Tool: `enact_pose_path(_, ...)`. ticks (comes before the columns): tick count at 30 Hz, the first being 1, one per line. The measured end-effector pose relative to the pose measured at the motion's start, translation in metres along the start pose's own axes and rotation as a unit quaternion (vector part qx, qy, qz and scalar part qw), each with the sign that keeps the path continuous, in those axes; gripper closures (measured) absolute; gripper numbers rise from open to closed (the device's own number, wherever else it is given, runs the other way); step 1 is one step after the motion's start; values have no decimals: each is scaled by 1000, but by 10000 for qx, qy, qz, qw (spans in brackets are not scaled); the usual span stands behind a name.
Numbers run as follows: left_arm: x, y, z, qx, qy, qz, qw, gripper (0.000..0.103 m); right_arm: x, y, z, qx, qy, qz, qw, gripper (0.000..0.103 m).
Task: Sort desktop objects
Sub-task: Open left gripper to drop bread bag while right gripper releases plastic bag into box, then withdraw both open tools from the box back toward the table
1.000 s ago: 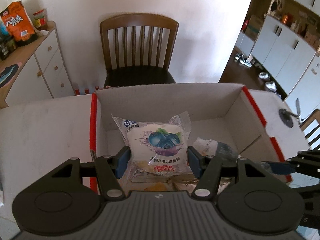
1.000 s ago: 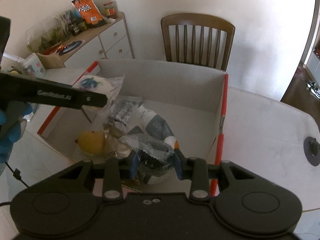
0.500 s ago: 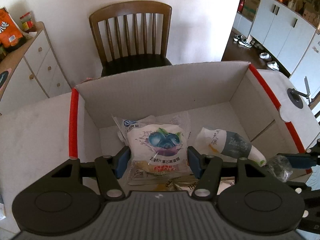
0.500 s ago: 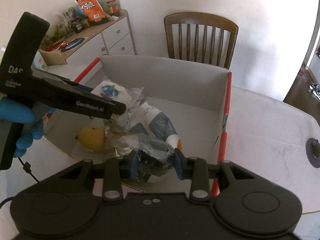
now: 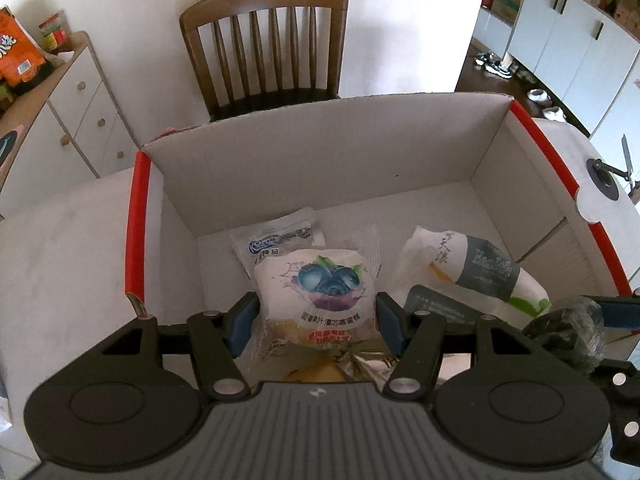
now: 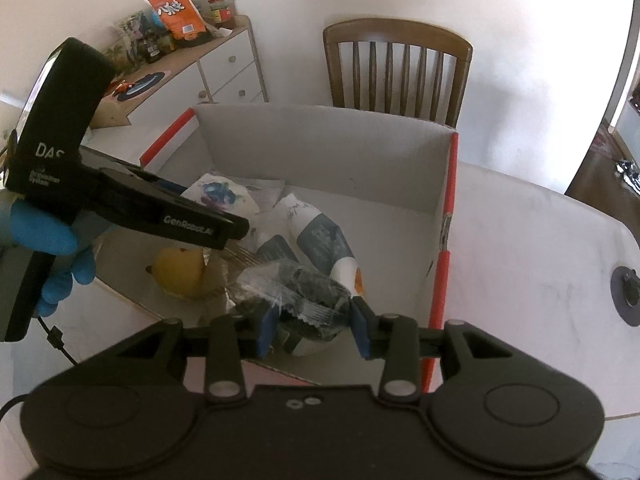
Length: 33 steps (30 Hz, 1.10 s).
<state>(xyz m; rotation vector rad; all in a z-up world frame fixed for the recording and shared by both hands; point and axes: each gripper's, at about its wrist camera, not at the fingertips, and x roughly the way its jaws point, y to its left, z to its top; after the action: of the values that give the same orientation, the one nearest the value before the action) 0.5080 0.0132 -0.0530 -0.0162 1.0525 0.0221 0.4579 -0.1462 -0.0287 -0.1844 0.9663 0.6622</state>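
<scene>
Resting between the blue pads of the left gripper (image 5: 316, 322), a blueberry cake packet (image 5: 320, 292) is seen low inside the cardboard box (image 5: 312, 168), its printed face turned up. The jaws of that gripper are opening; the pads stand right at the packet's sides, and whether they still press on it cannot be told. Under the packet's near edge a yellow fruit (image 6: 180, 272) and some crinkled clear wrapping are partly covered. Just beside the packet, toward the box's right wall, a white and grey pouch (image 5: 476, 268) lies on its side on the box floor.

A dark snack in clear wrap (image 6: 304, 292) is seen between the pads of the right gripper (image 6: 312, 326), above the near part of the box. These jaws are opening as well; a gap shows between the wrap and the left pad, while the right pad sits at the wrap's edge, so no firm grip is seen.

From the right wrist view the left gripper's black body is seen held by a hand in a blue glove (image 6: 48, 248), reaching down into the box from the left.

The box, edged with red tape, stands on a pale table (image 6: 532, 264). Behind it a wooden chair (image 5: 264, 44) is placed against the wall, and a white sideboard (image 6: 224, 68) carrying an orange snack bag (image 6: 176, 8) stands to the left.
</scene>
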Motion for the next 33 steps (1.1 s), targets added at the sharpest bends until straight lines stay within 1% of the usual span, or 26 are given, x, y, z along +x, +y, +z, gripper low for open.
enact_pose_path(4,-7,1,0,-92,-70,-22,9999,37,-2,-1,-3,35,23,-5,10000,61)
enact_pose_path(8,-17,0,0,-120,-142,-22,9998,37,-7,-2,-4,115,37,-10,9999,52)
enact_pose_path(9,-20,1,-1,-146,-155,-38,9998,37,-9,-2,-5,137,26,-10,9999,51)
enact_pose_path(18,-49,0,0,-196,-313,-97,9993,37,-35,2,-6,168,-154,-76,9997,50)
enact_pose_path(21,-63,-1,-4,-222,-363,-188,9989,37,-45,4,-7,162,-217,-100,9996,50)
enact_pose_path(33,-120,-9,-27,-251,-606,-444,9969,37,-87,21,-12,105,-436,-175,9988,50)
